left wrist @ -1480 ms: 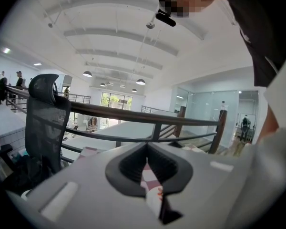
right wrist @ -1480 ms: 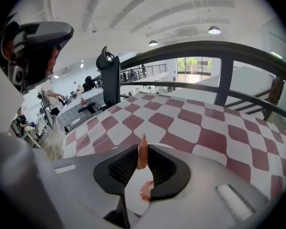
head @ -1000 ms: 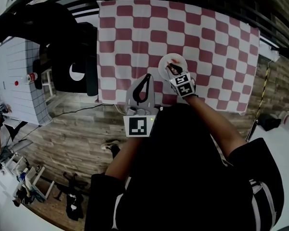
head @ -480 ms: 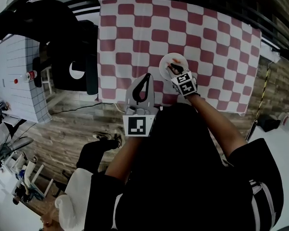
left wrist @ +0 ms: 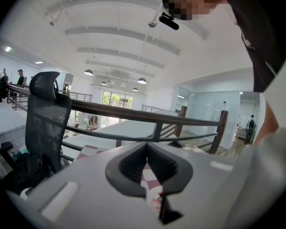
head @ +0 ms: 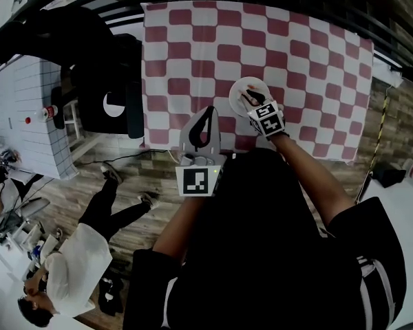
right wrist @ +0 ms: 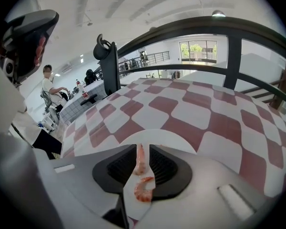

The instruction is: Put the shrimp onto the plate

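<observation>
A small white plate (head: 239, 86) sits on the red-and-white checked tablecloth (head: 310, 53) near the table's front edge. My right gripper (head: 248, 97) hovers low over the plate, its jaws a narrow gap apart. In the right gripper view a straight pink shrimp (right wrist: 140, 159) lies in that gap (right wrist: 143, 148) against the left jaw, with white plate (right wrist: 168, 140) showing beside it. A second, curled shrimp (right wrist: 144, 190) rests on the plate closer to me. My left gripper (head: 208, 115) is shut and empty, held off the table's front edge (left wrist: 147, 147).
A black office chair (head: 103, 67) stands left of the table, and a dark railing (left wrist: 157, 123) runs behind it. A person in white (head: 76, 253) walks across the wooden floor at the lower left. A white desk holding a red-capped bottle (head: 47, 111) is at the far left.
The right gripper stays over the plate with little movement. The orange shrimp seen beside its jaws earlier is now hidden under them in the head view. A person has walked in at the lower left.
</observation>
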Demonstrator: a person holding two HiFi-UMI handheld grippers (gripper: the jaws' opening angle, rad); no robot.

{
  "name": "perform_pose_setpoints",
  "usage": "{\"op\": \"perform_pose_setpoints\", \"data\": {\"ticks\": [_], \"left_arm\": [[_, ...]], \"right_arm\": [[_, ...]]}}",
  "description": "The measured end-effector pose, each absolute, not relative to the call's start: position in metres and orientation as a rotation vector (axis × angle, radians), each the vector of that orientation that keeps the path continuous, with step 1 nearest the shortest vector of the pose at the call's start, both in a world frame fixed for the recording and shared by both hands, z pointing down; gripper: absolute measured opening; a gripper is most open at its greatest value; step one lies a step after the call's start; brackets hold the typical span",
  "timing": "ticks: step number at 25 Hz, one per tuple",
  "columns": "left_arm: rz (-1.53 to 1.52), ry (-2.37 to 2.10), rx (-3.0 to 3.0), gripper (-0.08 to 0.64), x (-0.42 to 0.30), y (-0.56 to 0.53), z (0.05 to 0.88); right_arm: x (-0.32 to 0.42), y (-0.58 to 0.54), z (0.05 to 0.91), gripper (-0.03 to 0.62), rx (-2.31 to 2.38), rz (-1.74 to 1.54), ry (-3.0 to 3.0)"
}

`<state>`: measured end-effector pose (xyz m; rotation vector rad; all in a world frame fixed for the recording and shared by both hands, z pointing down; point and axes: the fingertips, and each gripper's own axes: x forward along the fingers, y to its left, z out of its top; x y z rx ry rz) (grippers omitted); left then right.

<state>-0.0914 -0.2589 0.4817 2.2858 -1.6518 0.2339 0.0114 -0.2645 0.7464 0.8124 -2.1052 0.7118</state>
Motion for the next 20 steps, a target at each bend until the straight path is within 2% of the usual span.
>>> {"op": "perform_pose_setpoints", "data": {"ticks": [9, 13, 20], "left_arm": [[0.203, -1.609, 2.301, 0.009, -0.082, -0.253, 0.473], [0.189, -1.601, 2.321, 0.009, -0.081, -0.249, 0.464], [0.162, -1.589, 2.355, 0.009, -0.079, -0.231, 0.453]], "right_arm": [[0.004, -0.276, 0.693, 0.049, 0.871, 0.638, -2.189], [0.001, -0.277, 0.647, 0.003, 0.917, 0.600, -2.294], [-0.005, -0.264, 0.578, -0.002, 1.004, 0.551, -2.431]]}}
